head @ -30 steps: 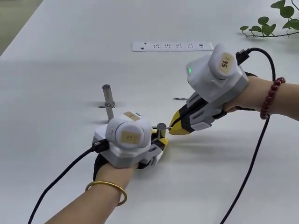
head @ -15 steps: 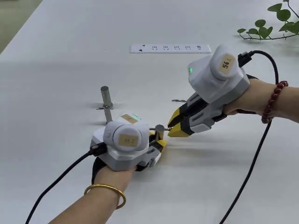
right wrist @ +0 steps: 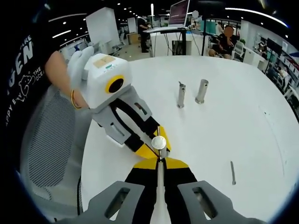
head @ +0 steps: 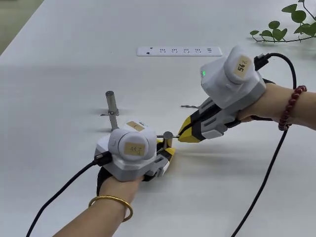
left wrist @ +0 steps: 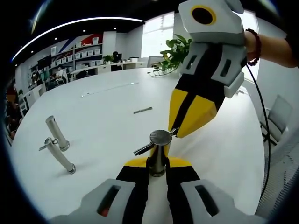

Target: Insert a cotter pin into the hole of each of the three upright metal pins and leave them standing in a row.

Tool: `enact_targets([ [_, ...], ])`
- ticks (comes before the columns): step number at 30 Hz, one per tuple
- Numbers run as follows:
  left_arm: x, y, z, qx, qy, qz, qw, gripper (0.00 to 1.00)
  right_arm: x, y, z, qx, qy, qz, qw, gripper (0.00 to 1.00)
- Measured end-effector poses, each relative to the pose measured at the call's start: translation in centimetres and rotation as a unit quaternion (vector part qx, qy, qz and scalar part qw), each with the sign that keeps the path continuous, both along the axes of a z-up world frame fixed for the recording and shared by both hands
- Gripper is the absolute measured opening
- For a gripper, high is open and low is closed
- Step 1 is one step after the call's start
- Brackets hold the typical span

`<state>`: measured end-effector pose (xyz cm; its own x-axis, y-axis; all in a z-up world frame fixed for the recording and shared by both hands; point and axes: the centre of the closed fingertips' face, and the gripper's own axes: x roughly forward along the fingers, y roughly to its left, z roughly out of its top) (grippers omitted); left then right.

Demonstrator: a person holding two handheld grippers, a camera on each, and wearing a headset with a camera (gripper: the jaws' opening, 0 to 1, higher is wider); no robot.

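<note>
Left gripper (left wrist: 158, 164): jaws closed on the lower shank of a metal pin (left wrist: 159, 149), low centre of the left gripper view. Pin held upright, head clear above the jaws. Probably gripped low on purpose, so the cross-hole near the head stays exposed and the pin cannot turn or tip under a sideways push.

Right gripper (right wrist: 160, 161): jaws all but shut on a cotter pin (left wrist: 141, 150), pinched at its rear end. In the left gripper view it comes in from the upper right with its tips just beside the pin head. The cotter pin's free end pokes out on the far side of the head, left of centre, so it is already through the hole. Holding it by the tail leaves the whole length free to pass.

In the head view, both grippers meet low and centre on the white table (head: 74, 59).

Two more pins stand near each other at the left of the left gripper view. The nearer pin (left wrist: 60, 157) carries a cross-piece near its top, most likely a fitted cotter. The farther pin (left wrist: 56, 132) looks bare, though it is small in frame.

A spare cotter pin (head: 189, 106) lies flat on the table, right of centre in the head view, just above the right gripper's tips.

Judgement: second of three insertions nearly seated. What remains is releasing it, standing this pin in line with the others, then fitting the spare.
</note>
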<state>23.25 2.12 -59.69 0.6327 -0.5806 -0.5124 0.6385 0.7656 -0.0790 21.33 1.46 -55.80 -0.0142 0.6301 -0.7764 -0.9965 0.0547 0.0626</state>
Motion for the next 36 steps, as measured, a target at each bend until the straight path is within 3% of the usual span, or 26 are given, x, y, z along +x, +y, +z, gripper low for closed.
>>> enact_targets([
  [25,0.07,-0.07,-0.17,-0.003,0.004,0.002,1.0,0.11,0.32,0.64,-0.01,0.008,-0.005,0.008,0.9999,0.0],
  [31,0.14,0.0,-0.25,-0.013,0.017,0.009,0.9997,0.11,0.49,0.66,-0.08,0.01,-0.001,0.001,0.9999,0.0],
  [36,0.07,-0.05,-0.24,-0.012,0.019,0.01,0.9997,0.11,0.49,0.74,-0.06,0.01,0.0,-0.001,1.0,0.0],
])
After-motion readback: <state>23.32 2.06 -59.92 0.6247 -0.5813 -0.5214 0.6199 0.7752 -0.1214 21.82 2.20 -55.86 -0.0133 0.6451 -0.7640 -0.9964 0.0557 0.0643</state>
